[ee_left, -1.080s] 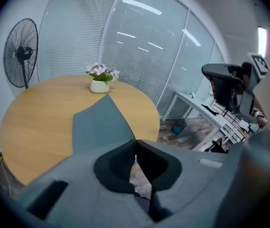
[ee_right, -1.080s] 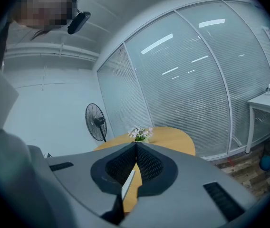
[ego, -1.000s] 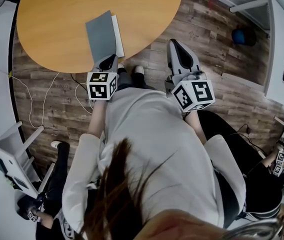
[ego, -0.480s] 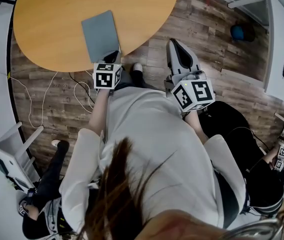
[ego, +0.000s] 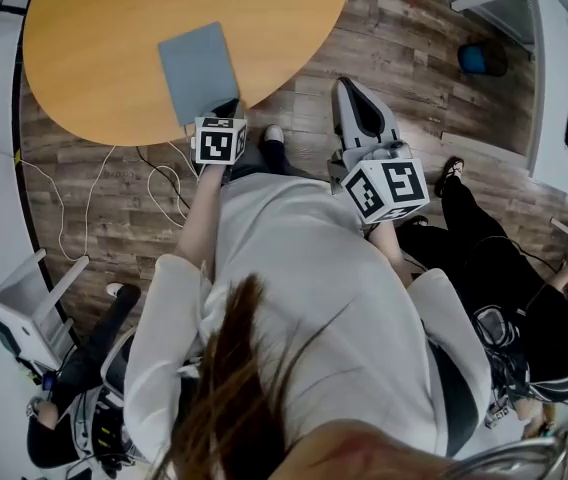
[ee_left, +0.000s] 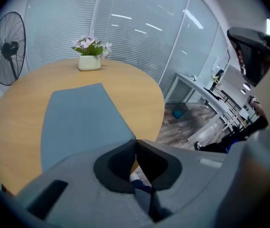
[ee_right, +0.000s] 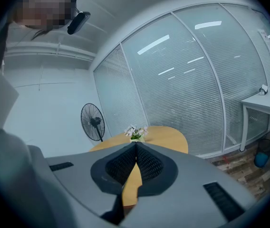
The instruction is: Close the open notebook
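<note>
Wood-plank floor (ego: 414,58), glass wall hung with white blinds (ee_left: 125,27); round wooden table (ego: 114,28) under the head view.

Markings: the only print that shows is the black-and-white square pattern on each marker cube, left (ego: 220,140) and right (ego: 389,190). These are coded patterns, not words.

Containers: a small white pot (ee_left: 89,62) stands on the far side of the table and holds pale pink and white flowers (ee_left: 91,44). A blue bin (ego: 474,58) sits on the floor beside a white desk (ego: 564,88); its contents cannot be made out.

Notebook (ego: 199,68): closed, lying flat with a plain grey-blue cover up, on the table close to the edge nearest the person.

Left gripper (ego: 226,108): jaws pressed together with nothing between them. It points steeply down, tips at the notebook's near corner by the table edge. Whether the tips touch the cover cannot be judged.

Right gripper (ego: 349,88): jaws also closed tip to tip, nothing held. It hangs over the floor to the right of the table, well apart from the notebook, aimed roughly level toward the table and pot.

Other items: a black standing fan (ee_left: 9,46) by the wall behind the table; a white cable (ego: 159,183) looped on the floor below the table edge.
</note>
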Action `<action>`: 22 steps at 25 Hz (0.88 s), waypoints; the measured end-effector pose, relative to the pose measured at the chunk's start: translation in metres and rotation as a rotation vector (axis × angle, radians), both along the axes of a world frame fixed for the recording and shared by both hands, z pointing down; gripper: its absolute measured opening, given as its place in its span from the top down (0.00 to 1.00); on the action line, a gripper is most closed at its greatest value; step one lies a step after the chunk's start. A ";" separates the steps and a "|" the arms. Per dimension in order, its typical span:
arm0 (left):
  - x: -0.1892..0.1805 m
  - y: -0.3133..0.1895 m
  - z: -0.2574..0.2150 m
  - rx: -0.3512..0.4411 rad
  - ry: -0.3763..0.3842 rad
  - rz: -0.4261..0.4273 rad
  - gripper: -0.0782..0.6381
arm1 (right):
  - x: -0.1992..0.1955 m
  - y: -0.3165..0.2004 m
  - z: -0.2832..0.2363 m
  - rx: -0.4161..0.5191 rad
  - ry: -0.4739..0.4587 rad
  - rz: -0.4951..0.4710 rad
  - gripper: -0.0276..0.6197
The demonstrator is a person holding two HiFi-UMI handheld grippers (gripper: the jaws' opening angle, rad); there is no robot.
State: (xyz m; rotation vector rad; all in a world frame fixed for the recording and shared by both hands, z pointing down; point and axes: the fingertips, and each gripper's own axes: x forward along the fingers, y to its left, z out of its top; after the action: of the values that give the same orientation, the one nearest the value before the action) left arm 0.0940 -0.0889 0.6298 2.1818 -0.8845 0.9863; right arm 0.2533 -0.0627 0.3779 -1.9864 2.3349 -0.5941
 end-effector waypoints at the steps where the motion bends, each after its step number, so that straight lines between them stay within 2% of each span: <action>1: 0.001 0.000 0.000 0.000 -0.002 0.000 0.86 | 0.001 0.000 0.000 0.001 0.000 0.000 0.95; 12: 0.002 0.001 0.000 0.000 0.025 -0.001 0.86 | -0.008 -0.002 -0.001 0.003 0.004 -0.019 0.95; 14: 0.005 0.004 -0.002 -0.009 0.050 0.018 0.81 | -0.009 -0.002 -0.001 0.003 0.005 -0.019 0.95; 18: 0.013 0.014 -0.006 -0.037 0.108 0.056 0.64 | -0.013 -0.001 -0.002 0.004 0.006 -0.023 0.95; 22: 0.016 0.014 -0.006 -0.035 0.117 0.057 0.62 | -0.015 -0.002 0.000 0.003 0.005 -0.027 0.95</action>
State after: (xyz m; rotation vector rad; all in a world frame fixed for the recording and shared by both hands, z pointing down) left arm 0.1097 -0.0749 0.6243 2.2217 -0.7492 0.8845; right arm 0.2380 -0.0649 0.3780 -1.9600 2.3678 -0.5873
